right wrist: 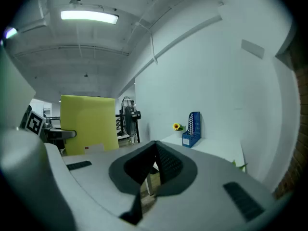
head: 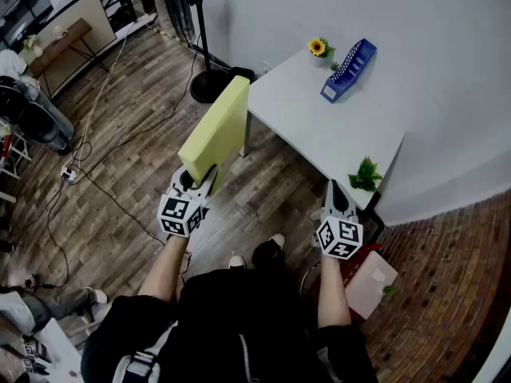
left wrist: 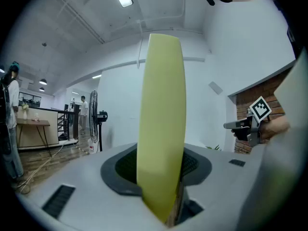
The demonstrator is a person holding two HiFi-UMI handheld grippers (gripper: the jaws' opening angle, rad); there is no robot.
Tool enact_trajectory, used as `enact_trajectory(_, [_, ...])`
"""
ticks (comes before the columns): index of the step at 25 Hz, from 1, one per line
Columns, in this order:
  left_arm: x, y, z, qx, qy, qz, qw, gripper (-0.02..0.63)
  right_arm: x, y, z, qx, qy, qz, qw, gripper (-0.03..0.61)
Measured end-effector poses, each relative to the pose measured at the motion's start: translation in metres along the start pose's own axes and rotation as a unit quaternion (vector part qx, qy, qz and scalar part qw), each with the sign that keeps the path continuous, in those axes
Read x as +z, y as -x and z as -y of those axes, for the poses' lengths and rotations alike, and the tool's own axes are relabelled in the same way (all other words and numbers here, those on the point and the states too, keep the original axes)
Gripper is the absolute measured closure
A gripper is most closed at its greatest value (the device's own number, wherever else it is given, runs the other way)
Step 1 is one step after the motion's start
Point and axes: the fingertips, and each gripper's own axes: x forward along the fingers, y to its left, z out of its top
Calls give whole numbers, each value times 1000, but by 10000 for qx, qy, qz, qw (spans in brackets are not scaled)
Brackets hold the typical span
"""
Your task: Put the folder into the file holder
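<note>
left tongs (head: 204, 183) clamp the yellow folder (head: 215, 130) by its lower edge, upright at centre-left above the wood floor (head: 136, 174), probably to drop it edge-first into the blue file holder (head: 349, 70) on the white tabletop (head: 319, 130) at upper right; right tongs (head: 336, 190) closed, empty.

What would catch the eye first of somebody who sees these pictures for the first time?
The large pale yellow flat folder, clamped in the left gripper above the wooden floor, stands out first. Next comes the blue perforated plastic file holder at the far end of the white rectangular table, beside a small sunflower pot.
</note>
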Motion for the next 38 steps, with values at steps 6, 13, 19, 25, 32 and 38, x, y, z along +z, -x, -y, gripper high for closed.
enact_trajectory(6, [-2, 2, 3, -19, 72, 5, 10000, 419, -5, 9, 0, 36, 16, -10, 10000, 571])
enact_trajectory(13, [0, -6, 10, -139, 103, 4, 9999, 419, -7, 20, 6, -35, -17, -26, 10000, 571])
enact_trajectory(19, [1, -28, 20, -257, 109, -2, 9996, 419, -8, 19, 24, -126, -73, -64, 9999, 571])
enact_trajectory(25, [2, -72, 27, -319, 79, -39, 9995, 419, -7, -17, 52, -117, -147, -113, 9998, 571])
enact_trajectory(32, [9, -139, 17, -278, 19, -137, 9995, 420, 13, -83, 81, 13, -206, -75, 9998, 571])
enact_trajectory(38, [21, -195, 19, -278, -13, -110, 9996, 420, 26, -128, 114, 66, -263, -89, 9996, 571])
